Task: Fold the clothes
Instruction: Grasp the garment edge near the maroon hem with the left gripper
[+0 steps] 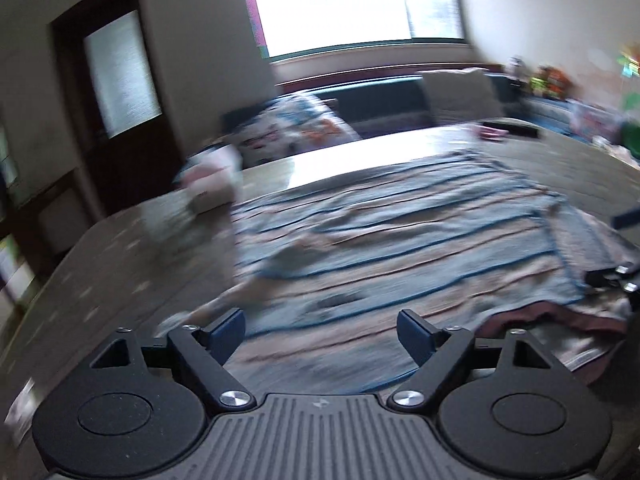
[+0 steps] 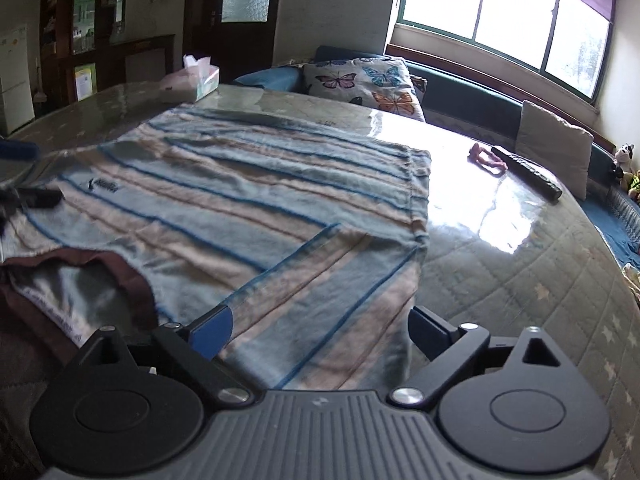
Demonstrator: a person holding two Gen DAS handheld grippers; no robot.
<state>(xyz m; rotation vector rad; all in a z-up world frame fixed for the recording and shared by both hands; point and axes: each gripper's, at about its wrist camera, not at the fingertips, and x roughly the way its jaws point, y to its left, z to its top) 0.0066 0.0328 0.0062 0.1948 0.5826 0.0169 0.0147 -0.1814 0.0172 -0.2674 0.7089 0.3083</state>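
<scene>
Tissue box [image 2: 200,76] holds tissues; striped shirt [image 2: 256,200] lies flat on table [image 2: 520,272].

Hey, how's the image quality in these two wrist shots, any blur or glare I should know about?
Left wrist view: heavy motion blur smears the striped shirt and the room, though the left gripper stays sharp; the window is blown out white. Right wrist view: mostly sharp, with strong window glare on the glossy table cover beside the shirt; fisheye bending curves the window frame.
</scene>
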